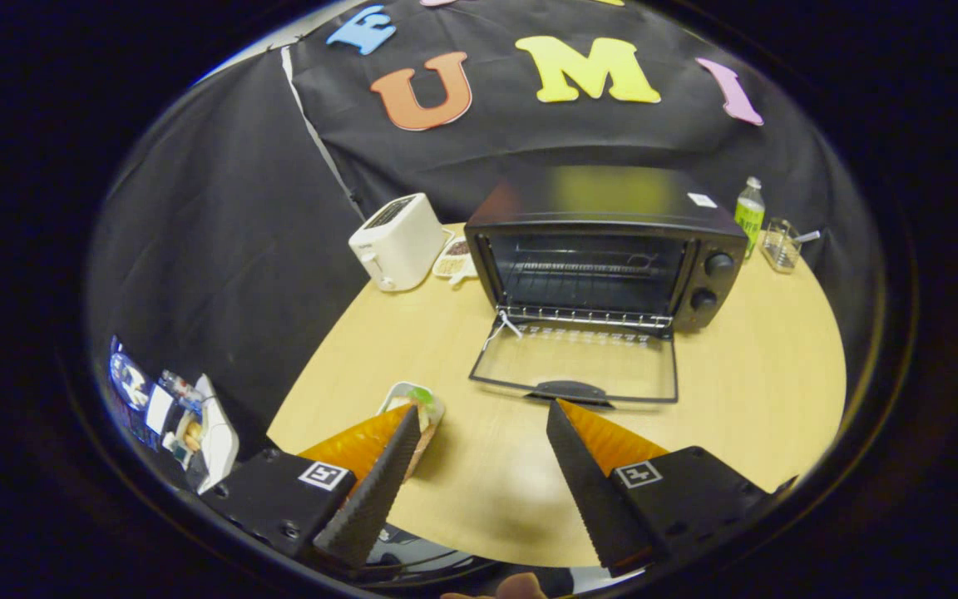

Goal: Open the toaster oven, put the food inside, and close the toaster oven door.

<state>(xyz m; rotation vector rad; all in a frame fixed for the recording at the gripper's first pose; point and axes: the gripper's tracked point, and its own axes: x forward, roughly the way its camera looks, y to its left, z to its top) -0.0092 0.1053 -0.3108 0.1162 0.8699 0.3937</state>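
Note:
A black toaster oven (604, 241) stands on the round wooden table (762, 391) with its glass door (579, 362) folded down flat toward me. The wire rack inside shows bare. My gripper (483, 409) hovers open above the table, in front of the door's handle, with nothing between its fingers. A small white tray of food (422, 403) lies on the table just behind my left fingertip (400, 428), partly hidden by it. My right fingertip (558, 416) sits just short of the door handle.
A white pop-up toaster (396, 241) stands left of the oven, with a small dish (454, 259) beside it. A green bottle (749, 212) and a clear glass container (781, 245) stand to the oven's right. Clutter lies on the floor at far left.

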